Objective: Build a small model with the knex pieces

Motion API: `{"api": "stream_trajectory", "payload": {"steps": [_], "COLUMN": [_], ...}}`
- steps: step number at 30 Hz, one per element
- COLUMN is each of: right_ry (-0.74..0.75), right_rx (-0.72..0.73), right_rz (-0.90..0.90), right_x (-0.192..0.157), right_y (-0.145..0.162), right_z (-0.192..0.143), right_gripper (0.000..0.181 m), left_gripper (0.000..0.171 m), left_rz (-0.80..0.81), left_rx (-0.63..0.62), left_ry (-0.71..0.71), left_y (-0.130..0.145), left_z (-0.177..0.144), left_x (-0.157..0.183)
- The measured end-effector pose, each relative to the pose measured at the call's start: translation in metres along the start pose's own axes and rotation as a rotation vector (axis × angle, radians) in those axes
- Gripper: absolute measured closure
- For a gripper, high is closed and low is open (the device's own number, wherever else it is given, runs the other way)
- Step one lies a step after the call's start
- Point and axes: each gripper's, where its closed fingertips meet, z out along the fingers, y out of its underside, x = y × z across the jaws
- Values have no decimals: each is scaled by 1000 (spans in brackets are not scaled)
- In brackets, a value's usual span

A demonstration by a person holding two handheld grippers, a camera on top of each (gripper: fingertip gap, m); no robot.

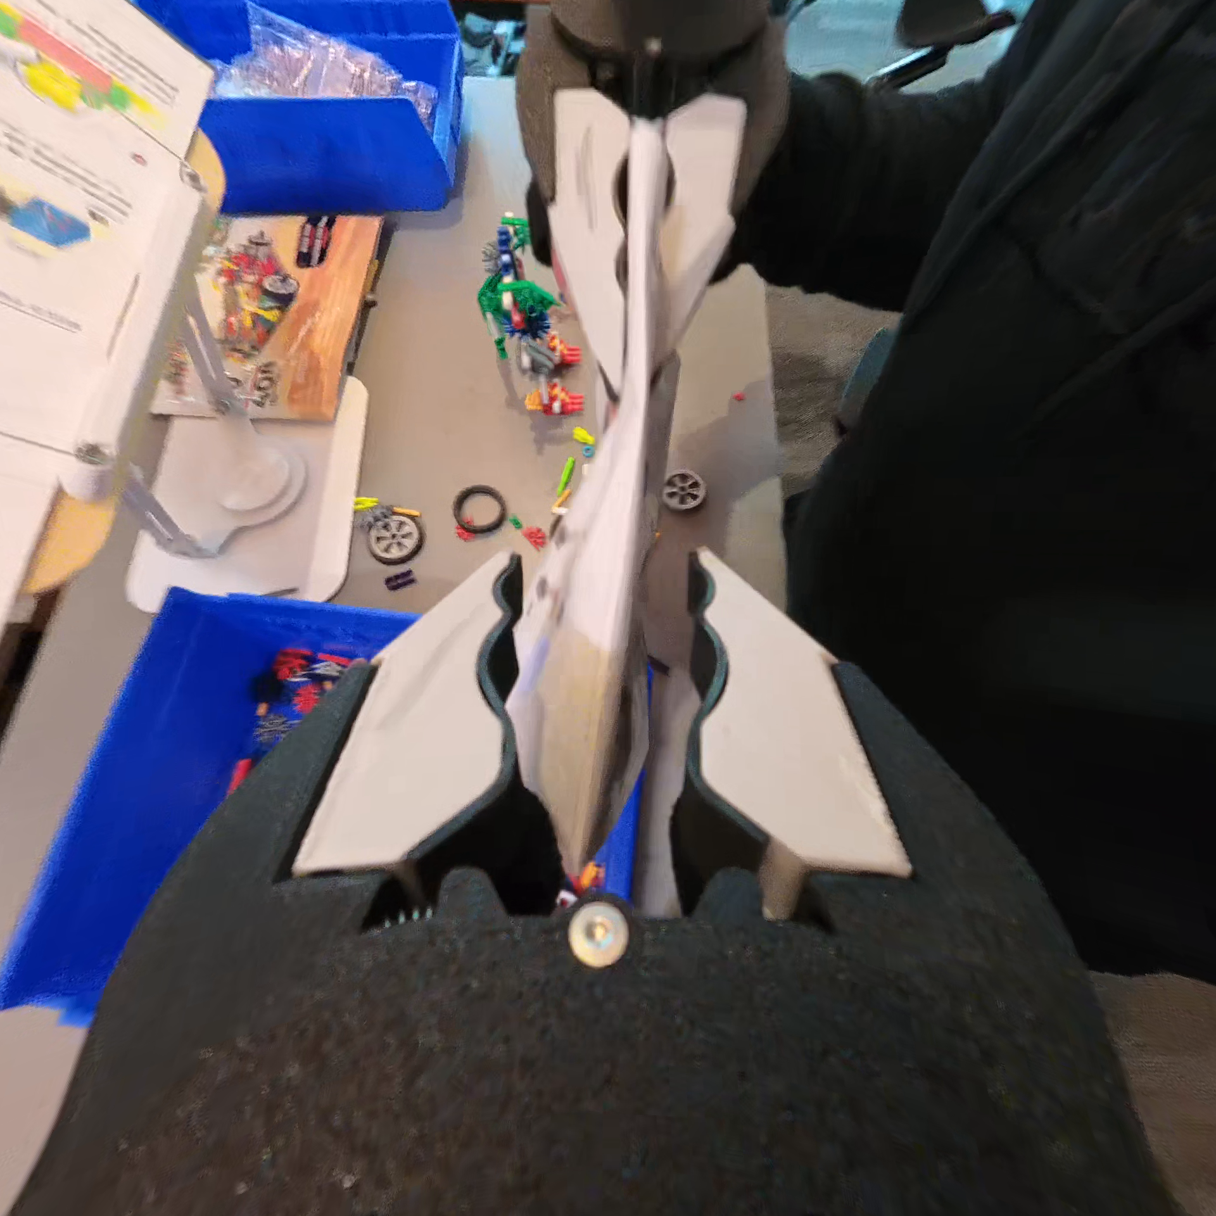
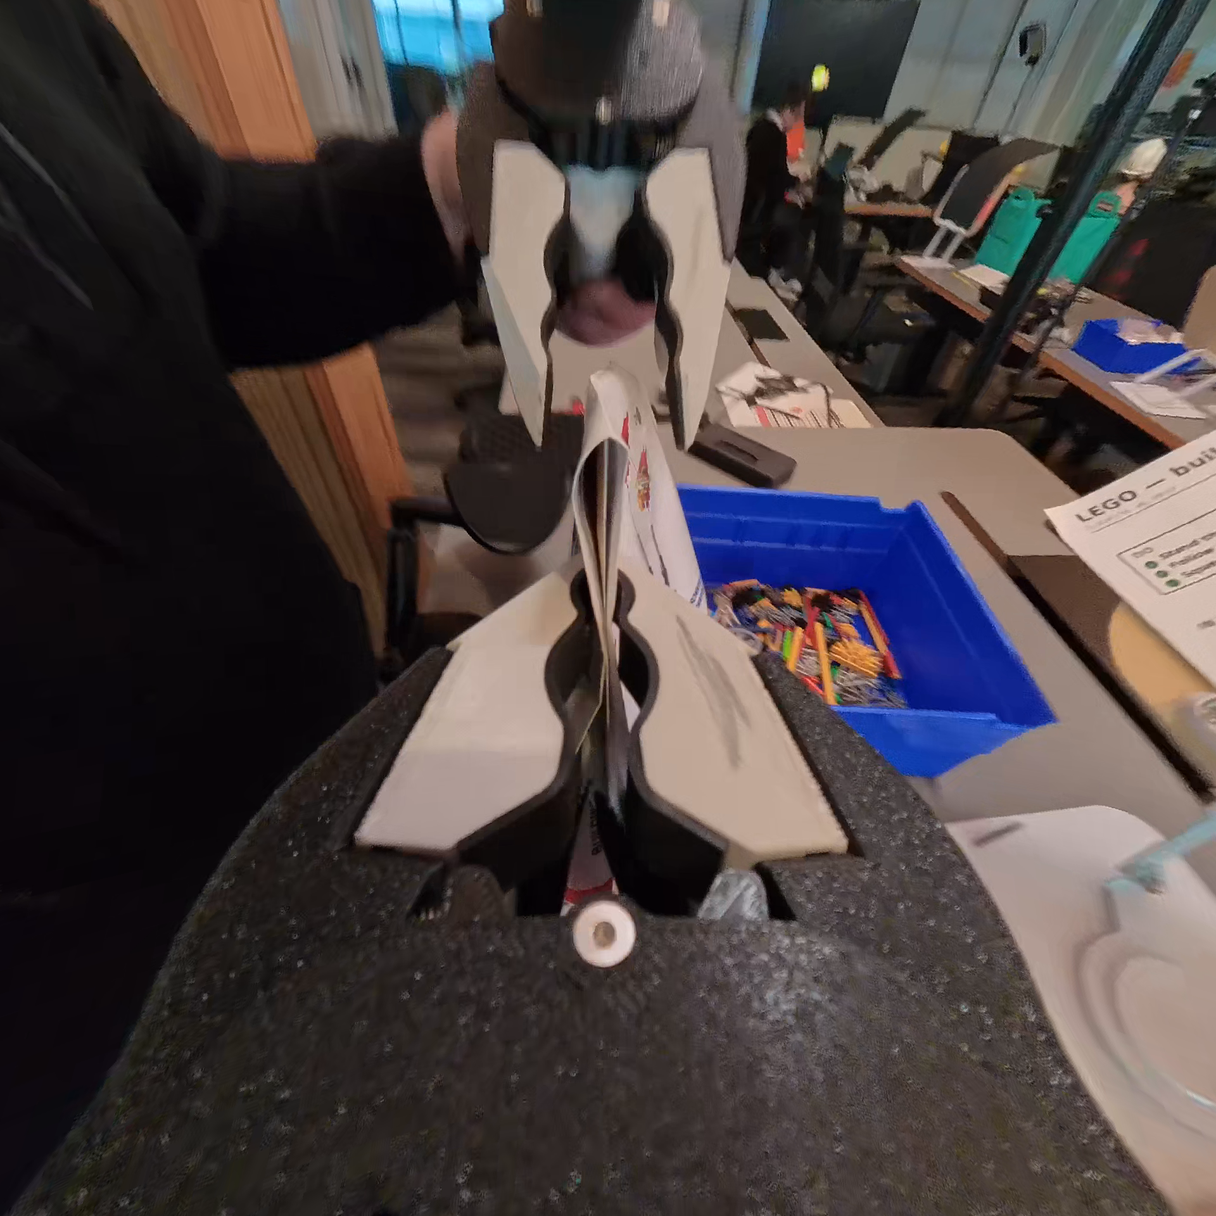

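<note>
Left wrist view shows our left gripper (image 1: pixel 602 632) with its jaws wide apart. A thin paper booklet (image 1: pixel 592 658) runs right through the gap between them, but the jaws do not squeeze it. We cannot tell if the paper brushes the inner side of one jaw, because the picture is blurry.

The booklet stands on its edge. Its long side points straight away from us, from our left gripper to our right gripper (image 1: pixel 648 316), which faces us from across. The far end of the booklet sits in that one.

In the right wrist view, our right gripper (image 2: pixel 602 592) has its jaws pinched narrow on the booklet (image 2: pixel 602 546). So the right one is the one holding the paper. The booklet's free end reaches up toward the left gripper (image 2: pixel 608 421), whose open tips sit on both sides of it.

Under the grippers is a grey table (image 1: pixel 434 368). A blue bin (image 2: pixel 921 592) full of small coloured building sticks sits just beside the booklet. On the table we see loose wheels (image 1: pixel 395 536), a black tyre ring (image 1: pixel 479 508), and a small green, blue and red model (image 1: pixel 526 316). A white stand (image 1: pixel 250 474) holds printed sheets (image 1: pixel 79 197). Another blue bin (image 1: pixel 342 131) holds clear bags.
</note>
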Motion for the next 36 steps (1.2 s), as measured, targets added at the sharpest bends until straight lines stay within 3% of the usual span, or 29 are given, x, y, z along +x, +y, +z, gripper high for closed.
{"api": "stream_trajectory", "payload": {"steps": [4, 6, 9, 17, 23, 26, 28, 32, 36], "right_ry": [-104, -139, -173, -150, -166, -189, -182, -140, -145], "right_rx": [153, 216, 245, 317, 257, 205, 195, 243, 348], "right_rz": [192, 266, 351, 529, 579, 576, 568, 611, 674], "right_x": [15, 22, 31, 58, 58, 51, 50, 59, 66], "right_y": [-7, -9, -7, -1, 17, 26, 29, 28, 23], "right_z": [-20, -23, -17, -10, -11, -11, -11, -15, -23], "right_gripper": [181, 181, 181, 180, 134, 141, 180, 181, 181], "left_gripper": [114, 117, 132, 171, 171, 171, 171, 144, 136], "left_rz": [-119, -160, -224, -475, -592, -639, -670, -704, -720], "left_rx": [110, 161, 252, 378, 424, 419, 410, 454, 502], "left_ry": [122, 149, 217, 210, 266, 284, 281, 296, 308], "left_y": [12, 16, 14, 18, 14, 14, 14, 9, 10], "left_z": [1, 9, 20, 27, 22, 22, 24, 21, 16], "left_x": [-2, -5, -1, -17, -22, -26, -29, -35, -35]}}
